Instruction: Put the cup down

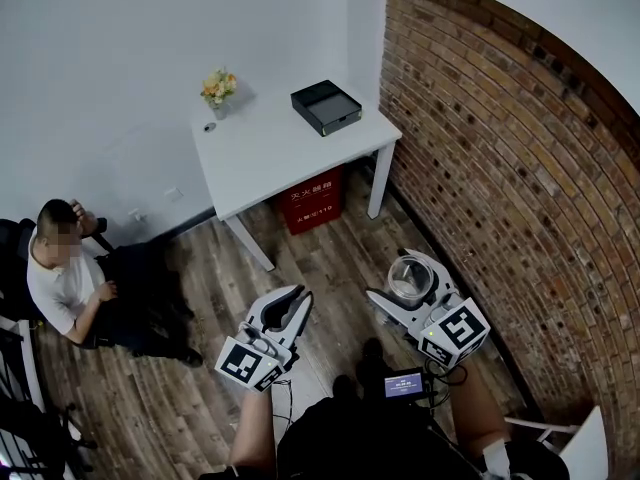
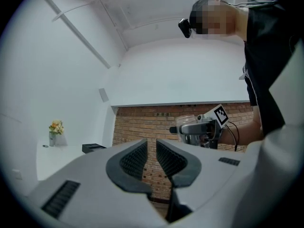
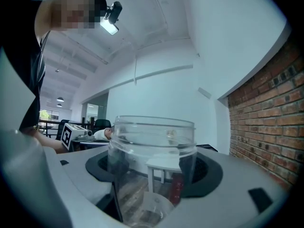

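Note:
A clear plastic cup (image 1: 408, 276) sits upright between the jaws of my right gripper (image 1: 410, 288), held in the air above the wooden floor near the brick wall. In the right gripper view the cup (image 3: 154, 151) fills the middle, and the dark pads (image 3: 209, 175) press on both its sides. My left gripper (image 1: 300, 303) hovers to the left of it, apart from the cup. Its jaws stand nearly together with only a thin slit and nothing between them (image 2: 152, 156). The left gripper view also shows the right gripper with the cup (image 2: 186, 123) in front of the bricks.
A white table (image 1: 270, 158) stands ahead against the wall, with a small flower vase (image 1: 218, 93) and a black box (image 1: 326, 106) on it. A red box (image 1: 312, 200) sits under it. A person (image 1: 70, 278) sits at the left. The brick wall (image 1: 520, 188) runs along the right.

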